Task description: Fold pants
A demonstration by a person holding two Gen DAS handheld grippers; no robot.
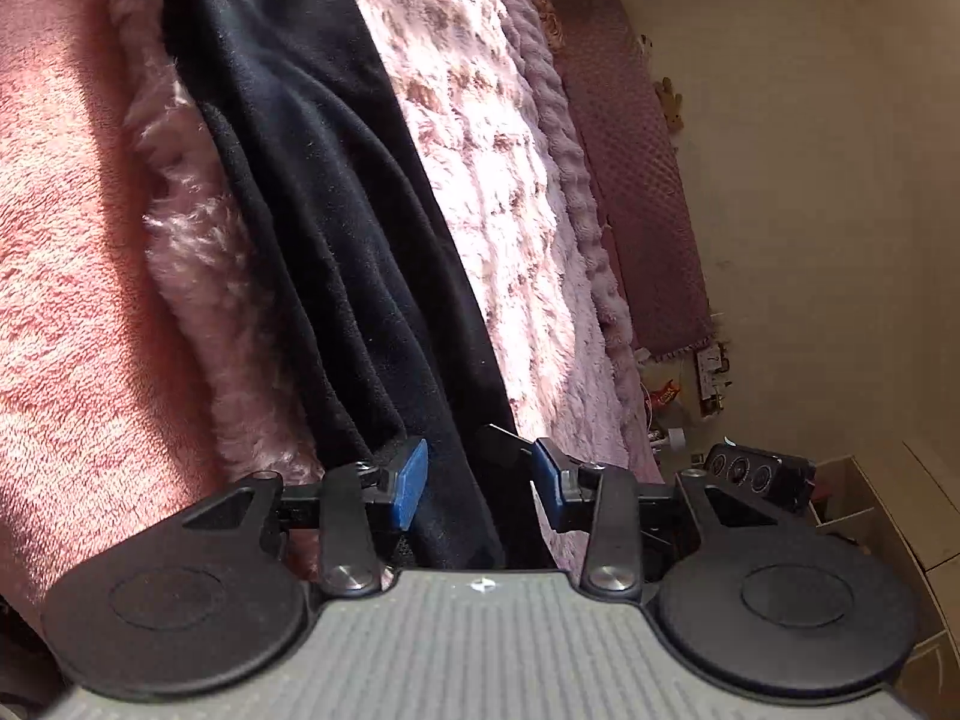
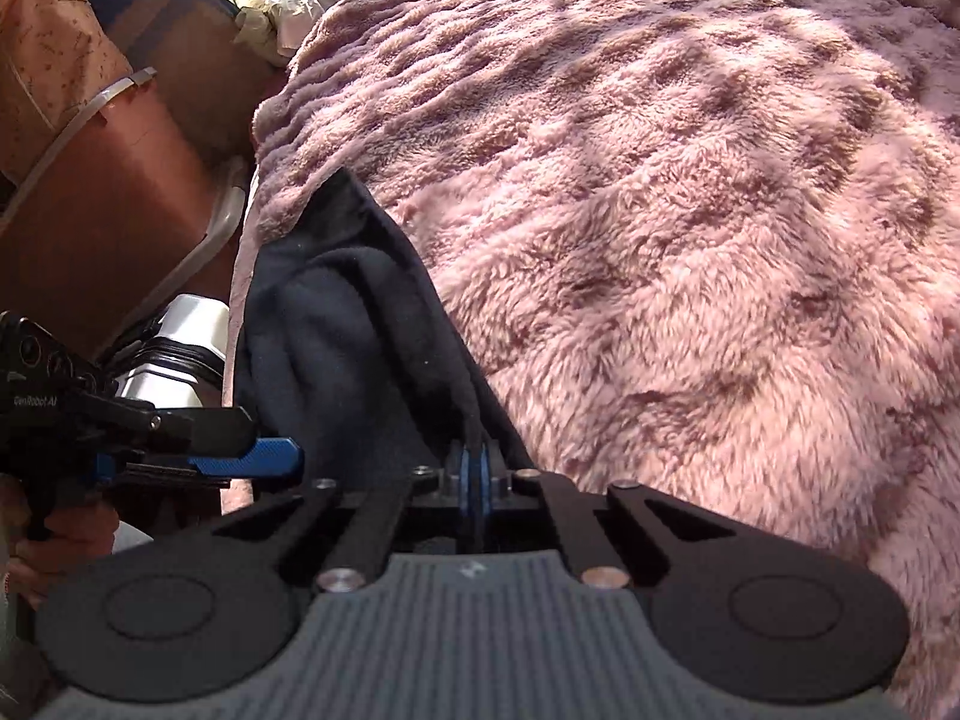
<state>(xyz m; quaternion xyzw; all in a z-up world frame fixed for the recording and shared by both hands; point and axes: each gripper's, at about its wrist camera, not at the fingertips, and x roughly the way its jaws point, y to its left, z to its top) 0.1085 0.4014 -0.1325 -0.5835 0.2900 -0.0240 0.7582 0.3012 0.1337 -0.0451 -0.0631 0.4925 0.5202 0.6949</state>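
On the left we hold the left gripper [image 1: 480,483] with its blue pads [image 1: 411,483] spread apart, a band of the black pants [image 1: 336,222] running up between them but not pinched. We judge the gap is kept wide so this claw can close on an edge of the cloth as a second hold. In this view the pants lie as a long dark strip over the fluffy pink blanket [image 1: 498,180], with a coral fleece throw [image 1: 66,210] to the left of them and a purple padded headboard [image 1: 636,168] against the wall on the far right.

Moving right, the right gripper [image 2: 474,477] has its pads pressed together on a thin ridge of the pants [image 2: 336,330], which bunch and drape away from the clamp toward the blanket's [image 2: 690,240] near-left edge. We judge this grip is an anchor so the cloth can be lifted or drawn over.

The left wrist view alone shows the length of the pants and the open gap; it shows only the back of the other tool at its right. The right wrist view alone shows the clamp on the cloth, the left gripper [image 2: 264,459] seen side-on near the garment, and a brown box [image 2: 108,228] beside the bed
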